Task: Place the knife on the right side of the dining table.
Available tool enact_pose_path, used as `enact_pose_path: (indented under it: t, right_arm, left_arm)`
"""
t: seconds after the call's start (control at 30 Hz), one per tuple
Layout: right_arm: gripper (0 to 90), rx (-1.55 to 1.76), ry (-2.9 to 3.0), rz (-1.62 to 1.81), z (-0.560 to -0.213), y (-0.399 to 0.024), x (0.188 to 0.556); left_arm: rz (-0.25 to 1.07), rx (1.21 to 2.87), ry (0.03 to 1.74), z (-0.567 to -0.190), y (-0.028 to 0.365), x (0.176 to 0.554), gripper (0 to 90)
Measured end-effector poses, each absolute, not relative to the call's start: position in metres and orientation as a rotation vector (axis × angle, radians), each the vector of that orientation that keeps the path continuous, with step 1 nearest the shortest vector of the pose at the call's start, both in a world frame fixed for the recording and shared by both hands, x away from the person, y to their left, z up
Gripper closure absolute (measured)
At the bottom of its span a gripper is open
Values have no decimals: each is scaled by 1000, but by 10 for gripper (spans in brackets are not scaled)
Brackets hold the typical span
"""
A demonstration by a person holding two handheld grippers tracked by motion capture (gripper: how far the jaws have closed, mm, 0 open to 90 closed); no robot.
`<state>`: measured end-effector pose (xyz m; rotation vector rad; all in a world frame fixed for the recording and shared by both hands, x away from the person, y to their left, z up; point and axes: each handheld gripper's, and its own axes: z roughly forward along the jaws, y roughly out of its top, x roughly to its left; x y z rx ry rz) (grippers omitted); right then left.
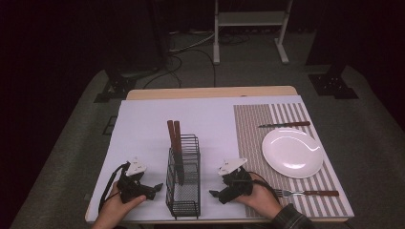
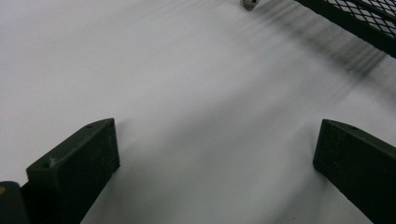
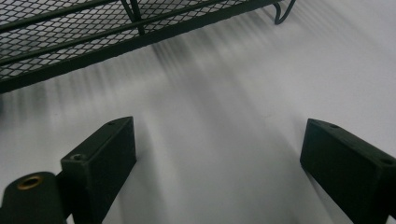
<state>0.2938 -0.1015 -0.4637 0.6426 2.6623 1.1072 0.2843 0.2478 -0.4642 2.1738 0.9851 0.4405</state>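
Note:
A black wire-mesh caddy [image 1: 184, 183] stands at the front middle of the white table cover [image 1: 143, 129], with two wooden-handled utensils [image 1: 175, 138] upright in it. My left gripper [image 1: 155, 187] rests low on the cover just left of the caddy, open and empty. In the left gripper view its jaws stand wide over bare white cover, the caddy's base [image 2: 364, 23] at the top right. My right gripper [image 1: 215, 193] sits just right of the caddy, open, nothing between its jaws. The right gripper view has the caddy's mesh [image 3: 70, 37] across the top.
A striped placemat [image 1: 253, 143] covers the right side. On it lie a white plate [image 1: 291, 152], a knife [image 1: 284, 125] behind the plate and a fork [image 1: 308, 193] in front of it. Dark floor, cables and a white stand lie beyond the table.

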Motion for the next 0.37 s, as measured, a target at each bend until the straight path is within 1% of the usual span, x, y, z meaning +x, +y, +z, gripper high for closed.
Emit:
enact_pose_path:
  t: [0.37]
  right_arm:
    - [87,651,2658,1130,-465,-103,294]
  left_arm:
    - [439,2178,985,-464,248,284,0]
